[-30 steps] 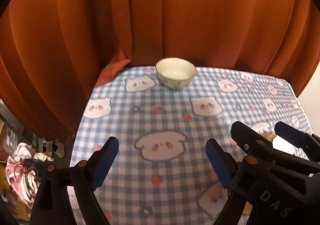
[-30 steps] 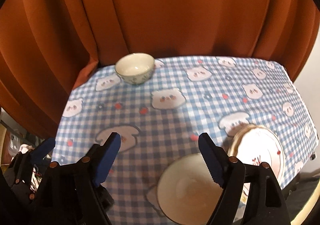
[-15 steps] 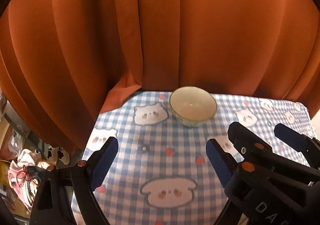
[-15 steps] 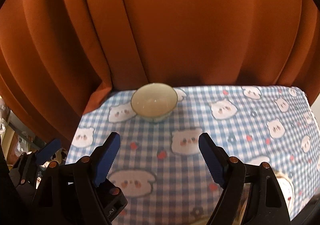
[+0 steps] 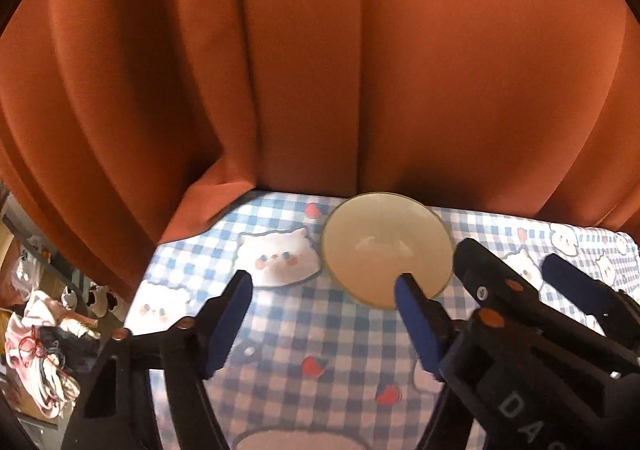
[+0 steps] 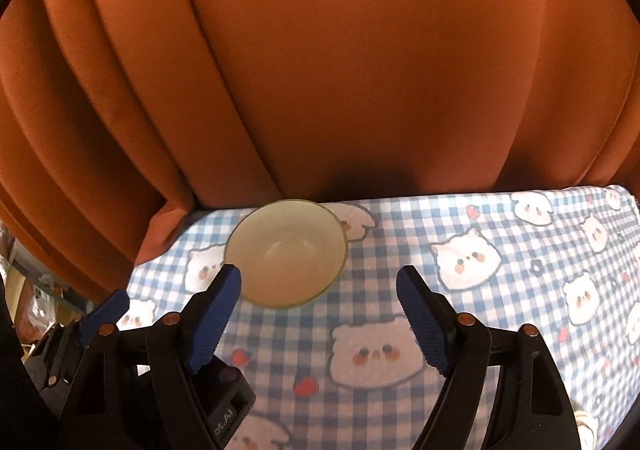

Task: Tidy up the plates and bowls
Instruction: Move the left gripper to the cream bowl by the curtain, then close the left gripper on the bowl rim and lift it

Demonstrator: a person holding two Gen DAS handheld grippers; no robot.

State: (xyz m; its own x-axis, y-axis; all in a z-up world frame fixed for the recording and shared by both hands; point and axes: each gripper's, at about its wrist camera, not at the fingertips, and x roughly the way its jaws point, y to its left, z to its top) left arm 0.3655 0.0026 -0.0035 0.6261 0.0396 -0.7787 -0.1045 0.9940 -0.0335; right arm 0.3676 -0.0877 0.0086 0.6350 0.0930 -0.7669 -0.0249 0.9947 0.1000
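The small bowl (image 5: 386, 248) stood upright and empty at the far edge of the table (image 5: 328, 334), just in front of the orange curtain (image 5: 320, 70). Compared with one second before, both tools had moved forward over the checked cloth: the bowl, which was small and far then, filled much more of each view, and the big bowl and the plate that were near the right tool had gone out of sight below the frame. The left tool (image 5: 322, 310) was wide open and held nothing; its right finger crossed the near rim of the bowl in the picture, but I cannot tell if it touched. The right tool (image 6: 319, 304) was also wide open and empty, and its left finger stood just at the near left side of the bowl (image 6: 286, 252). This probably means the small bowl was the next thing to collect, and the grasp itself was not yet made.
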